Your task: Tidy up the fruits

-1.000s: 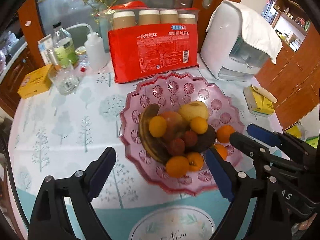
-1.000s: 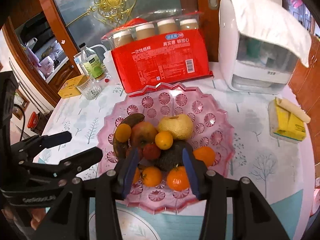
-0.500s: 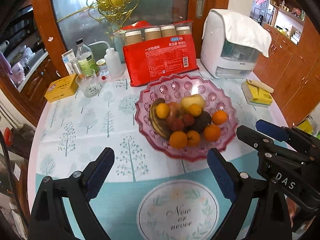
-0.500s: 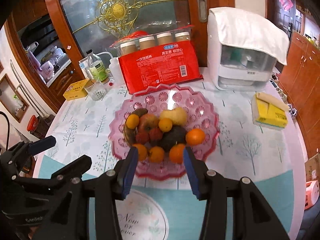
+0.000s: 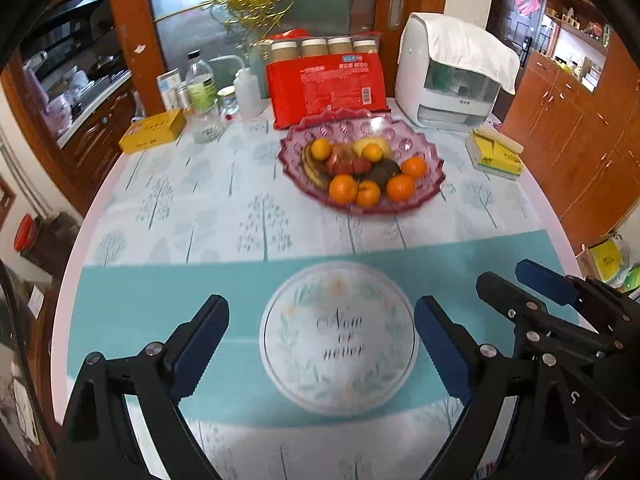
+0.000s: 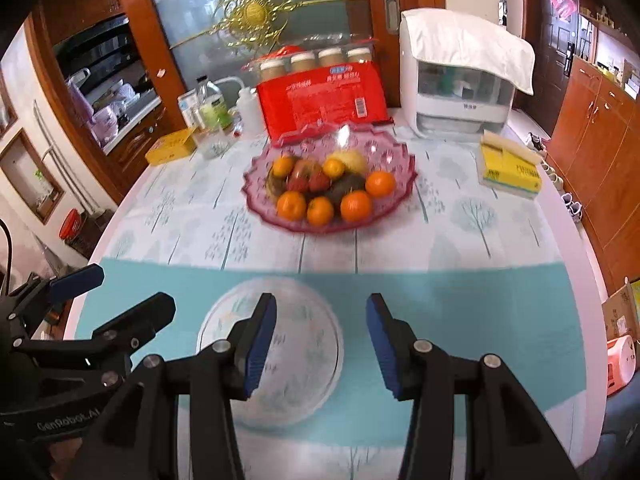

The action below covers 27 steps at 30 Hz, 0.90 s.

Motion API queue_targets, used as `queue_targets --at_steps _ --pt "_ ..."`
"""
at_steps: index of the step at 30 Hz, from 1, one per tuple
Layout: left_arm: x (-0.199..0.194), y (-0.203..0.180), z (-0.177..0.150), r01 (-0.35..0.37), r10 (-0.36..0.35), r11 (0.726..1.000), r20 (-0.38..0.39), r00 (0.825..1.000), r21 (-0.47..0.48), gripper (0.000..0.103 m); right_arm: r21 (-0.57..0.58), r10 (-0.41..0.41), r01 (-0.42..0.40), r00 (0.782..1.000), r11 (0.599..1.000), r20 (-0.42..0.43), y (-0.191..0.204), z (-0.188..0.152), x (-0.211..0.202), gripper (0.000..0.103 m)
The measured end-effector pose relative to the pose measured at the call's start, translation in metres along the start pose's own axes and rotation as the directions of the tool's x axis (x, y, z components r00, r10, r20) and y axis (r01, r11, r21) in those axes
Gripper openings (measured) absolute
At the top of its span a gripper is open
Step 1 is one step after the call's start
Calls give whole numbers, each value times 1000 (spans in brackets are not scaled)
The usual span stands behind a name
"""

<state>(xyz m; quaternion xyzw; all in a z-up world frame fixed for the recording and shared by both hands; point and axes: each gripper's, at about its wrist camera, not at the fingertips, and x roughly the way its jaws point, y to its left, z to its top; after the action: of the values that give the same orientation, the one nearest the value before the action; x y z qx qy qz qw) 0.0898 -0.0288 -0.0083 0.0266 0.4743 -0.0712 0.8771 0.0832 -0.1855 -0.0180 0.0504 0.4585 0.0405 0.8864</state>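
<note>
Two hand-held grippers hang over the near edge of a round table point(image 5: 168, 216), both pointing down at its teal band, well apart from the fruit. The left gripper point(image 5: 322, 344) has its blue pads spread wide with nothing between them; the right gripper point(image 6: 321, 344) also stands parted and empty, its gap narrower. In each wrist view the other gripper is cut off at the frame's side.

At 12 o'clock from the grippers, past the printed medallion point(image 5: 340, 340), sits one pink glass fruit dish point(image 5: 424, 188) with a scalloped rim. In it I count six oranges or tangerines point(image 5: 343, 189), one dark banana point(image 5: 310, 168) along the dish's 9 o'clock side, one yellow pear-like fruit point(image 6: 352, 160) at the back, one reddish apple point(image 6: 306, 168), one dark avocado-like fruit point(image 5: 384, 170) and two small red fruits point(image 5: 360, 165), likely strawberries. The pile is motion-blurred and overlapping, so the count of hidden pieces cannot be settled.

Behind the dish, at 12 o'clock, stands one red pack of paper cups point(image 5: 326, 88) showing four cup stacks; its print is unreadable. At 1 o'clock is one white appliance point(image 5: 452, 92) draped with a cloth; at 3 o'clock of the dish, one yellow tissue pack point(image 5: 496, 154). At 10 o'clock lie one yellow box point(image 5: 154, 130), one clear glass point(image 5: 206, 126) and several bottles point(image 5: 200, 84), partly masking one another.
</note>
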Motion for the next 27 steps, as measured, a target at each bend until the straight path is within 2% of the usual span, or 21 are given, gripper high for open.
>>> queue_targets --at_steps 8,11,15,27 --pt "-23 2 -33 -33 34 998 9 999 -47 93 10 -14 14 1000 1000 -26 6 -38 -23 54" --pt "-26 1 -39 -44 44 998 1 999 -54 93 -3 -50 50 999 999 -15 10 -47 -31 54" --pt "-32 2 -44 -48 48 997 5 999 -61 93 -10 -85 85 996 996 -7 13 -52 -37 54" --pt "-37 4 -51 -55 55 997 -1 998 -57 93 8 -77 77 997 997 -7 14 -59 -43 54"
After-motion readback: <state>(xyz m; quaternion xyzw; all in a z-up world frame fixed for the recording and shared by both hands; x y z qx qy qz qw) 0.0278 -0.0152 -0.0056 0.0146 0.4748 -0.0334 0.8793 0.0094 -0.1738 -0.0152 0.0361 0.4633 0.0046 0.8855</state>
